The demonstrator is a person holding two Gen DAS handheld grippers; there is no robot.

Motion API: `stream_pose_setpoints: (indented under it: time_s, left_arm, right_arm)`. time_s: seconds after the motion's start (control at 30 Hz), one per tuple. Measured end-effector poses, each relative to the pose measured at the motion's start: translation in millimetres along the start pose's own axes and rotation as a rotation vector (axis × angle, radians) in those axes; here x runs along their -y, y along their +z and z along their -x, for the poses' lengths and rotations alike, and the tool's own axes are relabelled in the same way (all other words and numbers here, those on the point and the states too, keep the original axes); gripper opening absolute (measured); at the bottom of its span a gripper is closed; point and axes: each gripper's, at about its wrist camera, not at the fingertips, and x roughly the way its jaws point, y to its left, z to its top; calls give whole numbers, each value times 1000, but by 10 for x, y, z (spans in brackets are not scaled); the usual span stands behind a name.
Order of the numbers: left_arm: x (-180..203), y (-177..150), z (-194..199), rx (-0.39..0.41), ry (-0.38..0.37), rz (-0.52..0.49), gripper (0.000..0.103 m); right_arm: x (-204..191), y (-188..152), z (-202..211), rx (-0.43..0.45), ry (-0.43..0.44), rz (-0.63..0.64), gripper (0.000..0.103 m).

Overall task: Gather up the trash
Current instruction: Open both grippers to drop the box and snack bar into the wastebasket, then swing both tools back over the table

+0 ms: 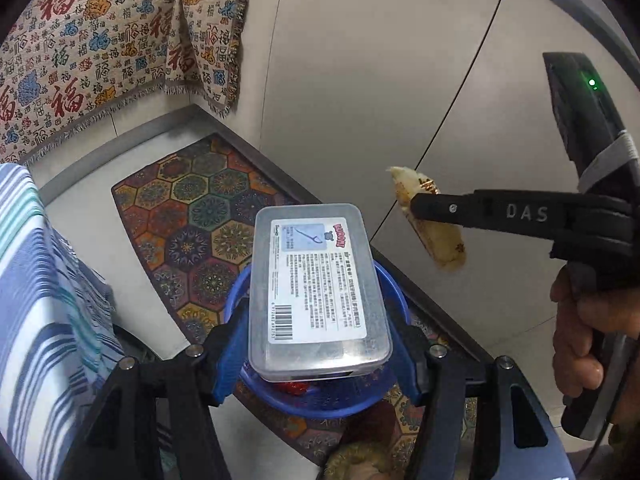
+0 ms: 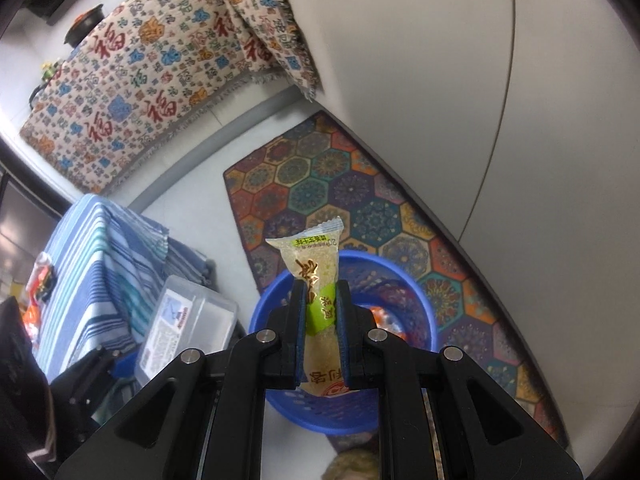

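My left gripper [image 1: 318, 330] is shut on a clear plastic box [image 1: 316, 292] with a printed label, held over the blue perforated trash basket [image 1: 320, 404] on the floor. In the right wrist view, my right gripper [image 2: 322, 300] is shut on a yellowish snack packet [image 2: 318, 268] with a green band, held upright above the same blue basket [image 2: 400, 280]. Red and orange wrappers lie at the basket's bottom. The right gripper [image 1: 416, 210] with the packet [image 1: 436, 240] also shows at the right of the left wrist view, with a hand [image 1: 580, 328] on its handle. The box [image 2: 186, 332] appears at lower left.
A hexagon-patterned rug [image 2: 344, 192] lies under the basket beside grey cabinet doors [image 2: 440, 60]. A blue striped cloth [image 2: 100, 256] covers a surface at left with small packets on it. A cream blanket [image 2: 152, 64] with red characters hangs at the back.
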Motion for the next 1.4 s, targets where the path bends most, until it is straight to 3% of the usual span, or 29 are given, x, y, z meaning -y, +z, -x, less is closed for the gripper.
stream_pose_setpoints:
  time_s: [0.3, 0.37, 0.4, 0.43, 0.5, 0.6, 0.73, 0.87, 1.0, 1.17, 1.4]
  left_arm:
    - [-26, 36, -407, -45, 1, -16, 64]
    - [-39, 36, -530, -71, 0, -19, 64]
    - [-42, 40, -583, -82, 1, -20, 66]
    - [-59, 39, -640, -93, 4, -19, 66]
    - [-84, 46, -713, -111, 16, -10, 66]
    - [-118, 38, -631, -93, 21, 10, 66]
    - [-92, 10, -207, -44, 5, 23, 66]
    - [-77, -92, 520, 22, 1, 7, 66]
    - [-188, -319, 1309, 73, 59, -10, 72]
    - [-674, -798, 2074, 110, 183, 27, 73]
    - [-1738, -1457, 2621, 101, 428, 160, 73]
  right_arm:
    - [252, 69, -204, -26, 23, -88, 18]
    - [316, 70, -244, -31, 42, -116, 27]
    - [338, 69, -254, -30, 46, -130, 42]
    - [363, 67, -241, -22, 45, -144, 49]
    - [382, 76, -182, -2, 30, -157, 50]
    - [352, 71, -28, 56, -7, -154, 61]
    - [186, 62, 157, 117, -57, -82, 71]
    - [-75, 45, 354, 167, -121, 28, 78]
    - [-433, -18, 598, 212, -118, 105, 86]
    - [-1301, -343, 828, 274, -58, 251, 95]
    - [-2687, -1127, 609, 158, 142, 482, 95]
